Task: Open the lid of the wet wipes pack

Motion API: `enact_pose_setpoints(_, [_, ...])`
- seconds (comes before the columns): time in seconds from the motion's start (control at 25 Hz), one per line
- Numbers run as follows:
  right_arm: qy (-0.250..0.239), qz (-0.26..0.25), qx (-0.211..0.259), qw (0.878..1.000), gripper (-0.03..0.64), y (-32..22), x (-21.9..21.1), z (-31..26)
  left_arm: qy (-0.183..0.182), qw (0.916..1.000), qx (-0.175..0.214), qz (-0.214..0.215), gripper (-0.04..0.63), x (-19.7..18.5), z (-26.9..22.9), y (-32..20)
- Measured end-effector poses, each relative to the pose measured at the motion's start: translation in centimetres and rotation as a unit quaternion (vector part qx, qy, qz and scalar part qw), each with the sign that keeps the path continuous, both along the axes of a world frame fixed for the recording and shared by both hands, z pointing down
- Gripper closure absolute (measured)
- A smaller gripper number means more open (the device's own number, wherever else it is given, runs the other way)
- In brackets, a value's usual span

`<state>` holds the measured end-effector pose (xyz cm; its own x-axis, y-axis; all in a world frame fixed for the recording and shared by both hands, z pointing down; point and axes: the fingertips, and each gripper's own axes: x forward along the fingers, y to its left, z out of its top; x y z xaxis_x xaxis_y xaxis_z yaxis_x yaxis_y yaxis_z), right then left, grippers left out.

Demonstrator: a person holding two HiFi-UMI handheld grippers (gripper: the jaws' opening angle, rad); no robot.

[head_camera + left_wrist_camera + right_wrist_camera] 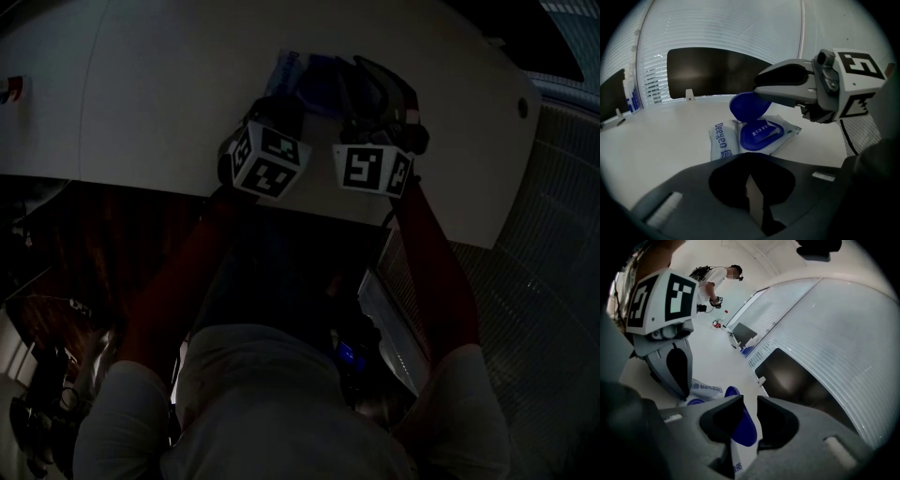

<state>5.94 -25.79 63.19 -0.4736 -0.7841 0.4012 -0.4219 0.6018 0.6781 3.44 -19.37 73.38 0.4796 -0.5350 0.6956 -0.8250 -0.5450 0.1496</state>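
Note:
The wet wipes pack (723, 143) lies flat on the white table (656, 136). Its round blue lid (747, 107) stands up, open, above the blue rim (759, 133). My left gripper (750, 161) has its jaws together at the pack's near edge, which they hide. From the other side its tips (686, 392) sit on the lettered end of the pack (707, 388). My right gripper (759, 85) hovers just above the lid's top edge. Its jaws (750, 401) stand apart, with the lid (744, 426) showing through the gap and no pad pressing it. In the dark head view both grippers crowd the pack (300, 73).
A dark panel (712, 72) and slatted blinds (731, 28) stand behind the table. A small white clip (689, 96) and bottles (631, 96) sit at its far left. Farther off, a person (714, 283) stands beyond small items (723, 325). The table's near edge (328, 211) lies close to my body.

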Motion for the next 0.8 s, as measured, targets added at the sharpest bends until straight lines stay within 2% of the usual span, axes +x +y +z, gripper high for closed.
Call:
enact_pose_setpoints(0.36, [0.023, 0.000, 0.004, 1.000, 0.545, -4.4, -0.1, 1.5, 0.003, 1.0000, 0.004, -0.001, 0.594, 0.0, -0.1, -0.1])
enact_pose_setpoints(0.6, [0.054, -0.002, -0.035, 0.998, 0.546, -6.5, 0.5, 5.1, 0.005, 1.0000, 0.004, -0.001, 0.593, 0.2, -0.2, 0.1])
enact_pose_setpoints(0.8, [0.067, -0.012, -0.060, 0.996, 0.585, -6.9, 0.6, 7.2, 0.005, 1.0000, 0.004, -0.001, 0.593, 0.4, -0.2, 0.1])
